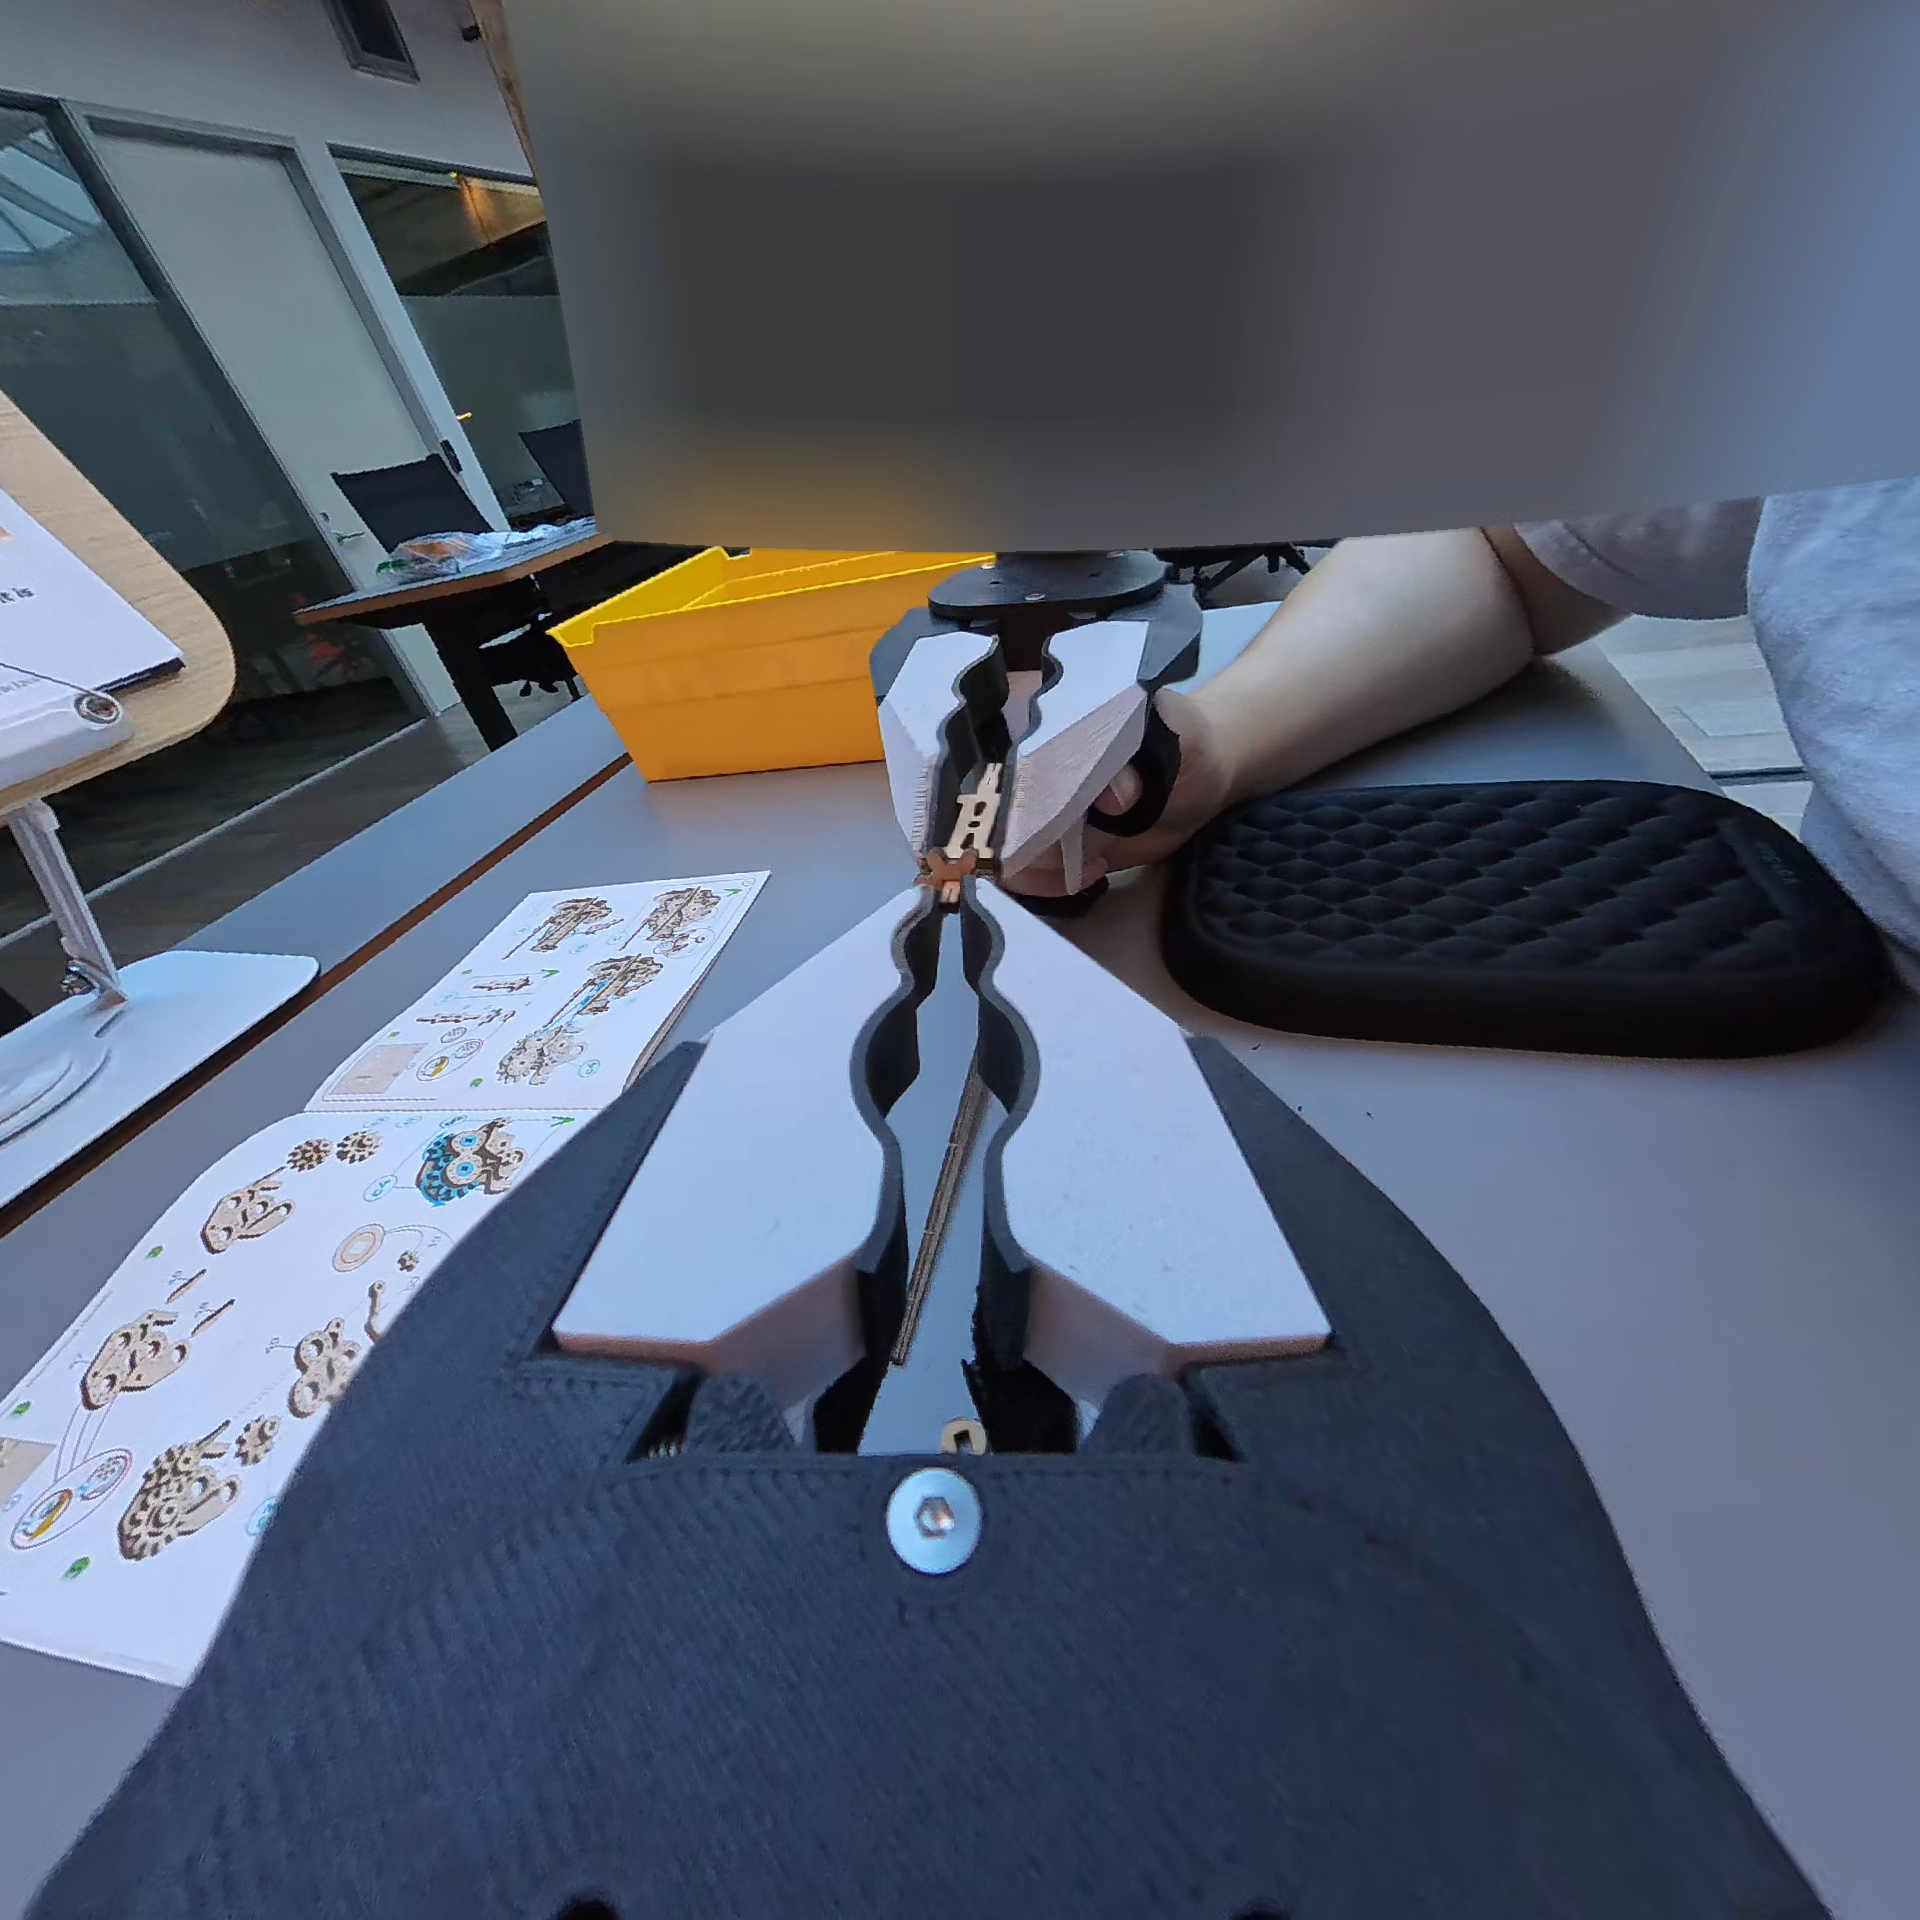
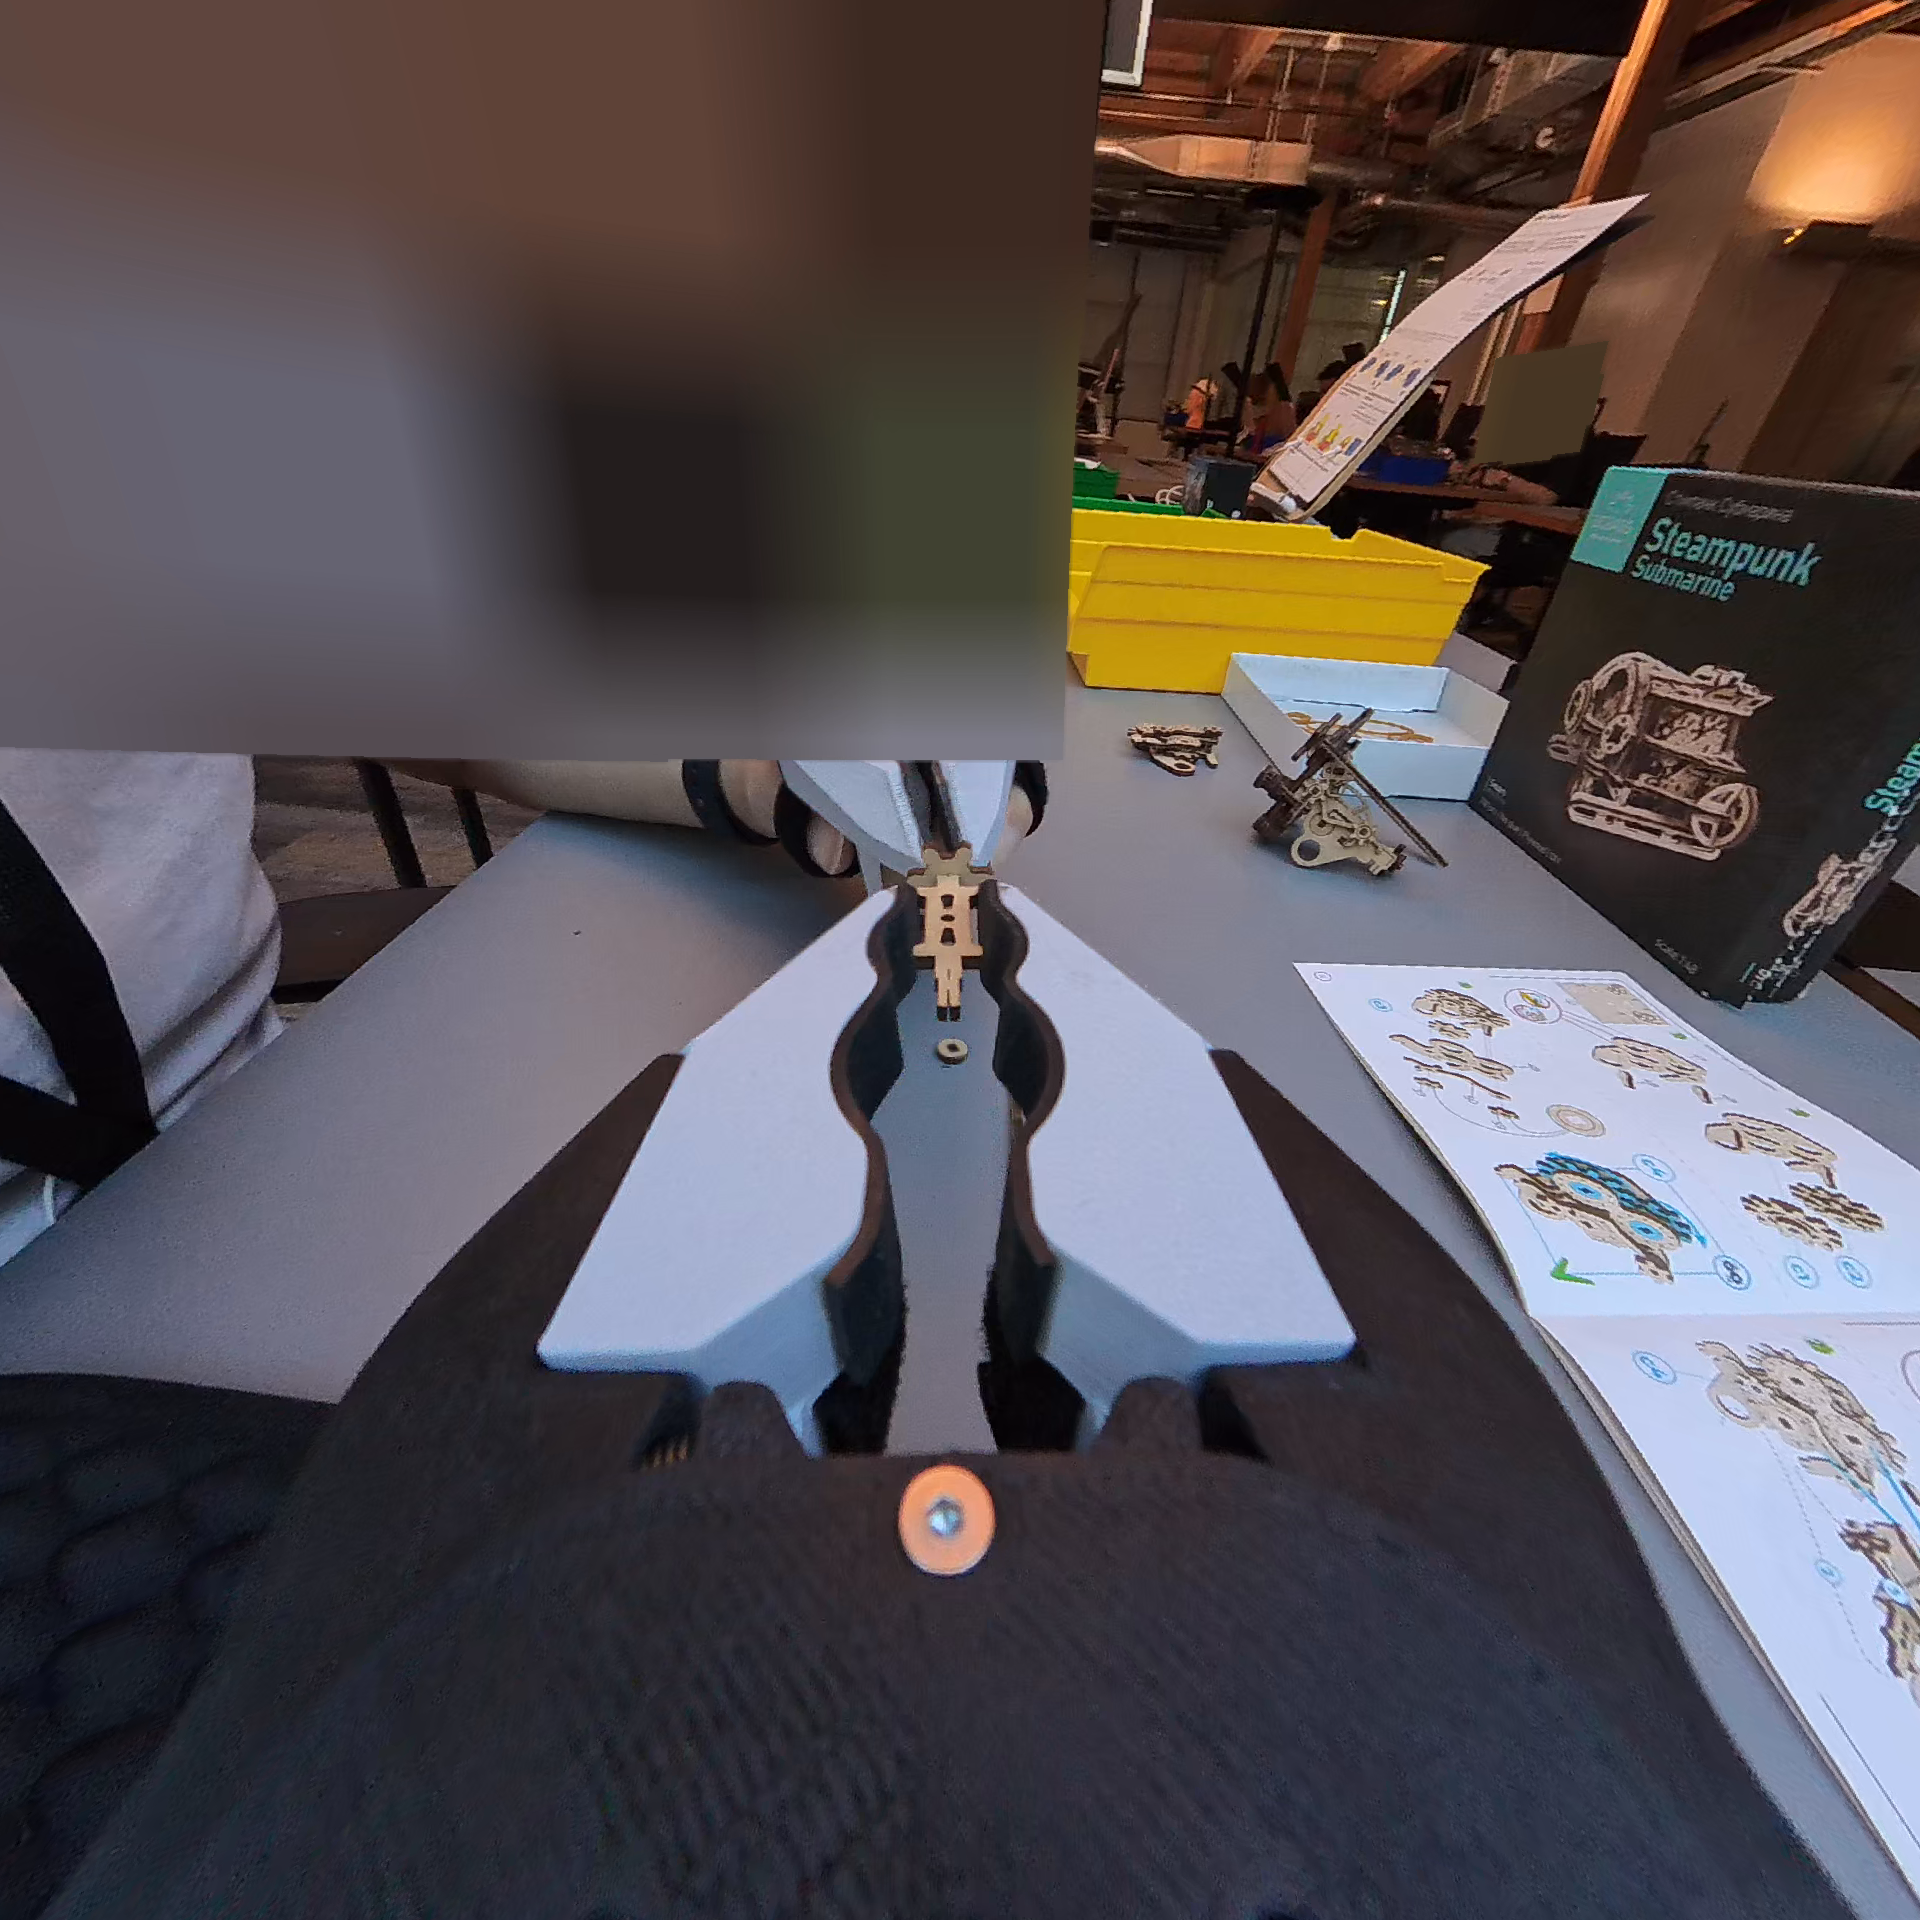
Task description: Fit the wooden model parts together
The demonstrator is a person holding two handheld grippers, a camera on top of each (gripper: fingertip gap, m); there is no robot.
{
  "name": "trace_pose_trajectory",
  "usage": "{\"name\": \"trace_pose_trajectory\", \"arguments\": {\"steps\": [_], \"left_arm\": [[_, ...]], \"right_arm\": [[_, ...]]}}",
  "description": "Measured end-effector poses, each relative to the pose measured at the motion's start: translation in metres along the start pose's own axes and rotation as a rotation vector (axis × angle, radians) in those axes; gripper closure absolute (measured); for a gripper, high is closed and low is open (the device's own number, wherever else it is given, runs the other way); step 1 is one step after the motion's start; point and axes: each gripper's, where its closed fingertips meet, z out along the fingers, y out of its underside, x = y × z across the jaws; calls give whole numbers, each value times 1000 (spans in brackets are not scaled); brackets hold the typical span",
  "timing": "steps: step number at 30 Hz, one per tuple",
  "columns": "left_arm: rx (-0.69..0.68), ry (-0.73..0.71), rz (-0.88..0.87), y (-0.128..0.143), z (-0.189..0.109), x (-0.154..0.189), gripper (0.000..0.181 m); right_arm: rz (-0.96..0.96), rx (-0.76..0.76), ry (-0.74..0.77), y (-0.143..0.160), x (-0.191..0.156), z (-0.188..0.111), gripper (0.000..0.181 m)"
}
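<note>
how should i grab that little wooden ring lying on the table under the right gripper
Pinch the wooden ring across its outer rim, coming straight down from above. It lies flat on the grey table, so its edge is probably too thin for a sideways approach. The right gripper holds a slotted wooden part.

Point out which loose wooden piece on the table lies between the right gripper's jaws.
The small round wooden ring, lying flat on the grey table between the jaws. The flat dark piece and the upright assembly sit farther off, by the white tray.
</note>
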Motion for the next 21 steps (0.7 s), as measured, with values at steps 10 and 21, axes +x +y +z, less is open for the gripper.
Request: {"name": "trace_pose_trajectory", "arguments": {"steps": [10,21], "left_arm": [[36,138,-47,-4,-5,13,180],[59,100,-36,-8,-1,15,180]], "right_arm": [[55,43,-142,-1,-13,1,171],[10,49,-93,-4,-14,-2,172]]}}
